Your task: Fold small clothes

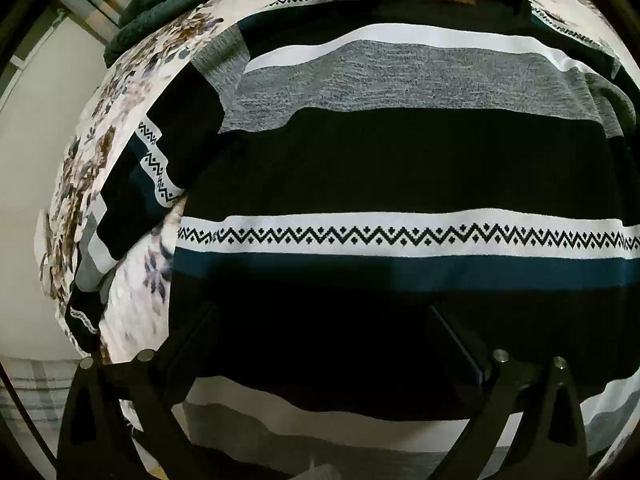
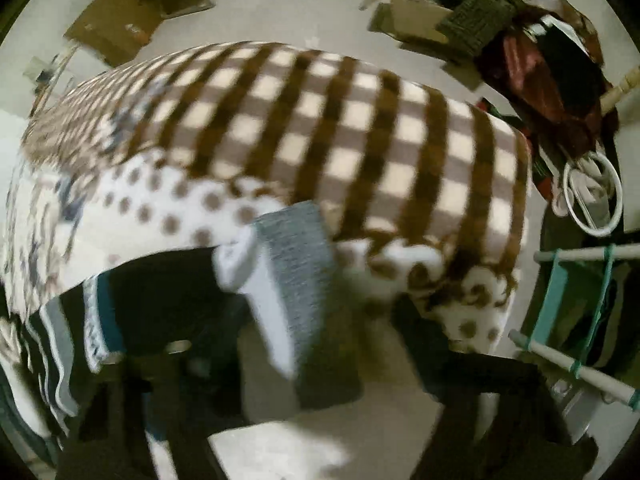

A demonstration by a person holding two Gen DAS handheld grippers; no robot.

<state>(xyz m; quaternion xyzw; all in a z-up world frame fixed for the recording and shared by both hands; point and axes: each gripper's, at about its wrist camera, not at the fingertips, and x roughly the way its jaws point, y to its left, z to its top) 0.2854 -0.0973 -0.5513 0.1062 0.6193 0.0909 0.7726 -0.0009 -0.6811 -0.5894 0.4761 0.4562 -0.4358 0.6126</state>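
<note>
A striped sweater (image 1: 400, 160) in black, grey, white and teal with a zigzag band lies flat on a floral bedspread (image 1: 120, 92). Its left sleeve (image 1: 132, 184) runs down the left side. My left gripper (image 1: 320, 344) hovers open over the sweater's black bottom hem, fingers apart on either side. In the blurred right wrist view, my right gripper (image 2: 288, 344) holds the sweater's sleeve (image 2: 296, 260), grey, white and black, lifted off the bed. The sweater's body (image 2: 120, 292) shows at lower left.
A folded teal knit (image 1: 168, 4) lies at the bed's far left corner. A brown checked blanket (image 2: 320, 120) and a dotted one (image 2: 180, 200) cover the bed. Cardboard boxes (image 2: 412, 20), dark clothes (image 2: 552, 72) and a rack (image 2: 580, 312) stand on the floor beyond.
</note>
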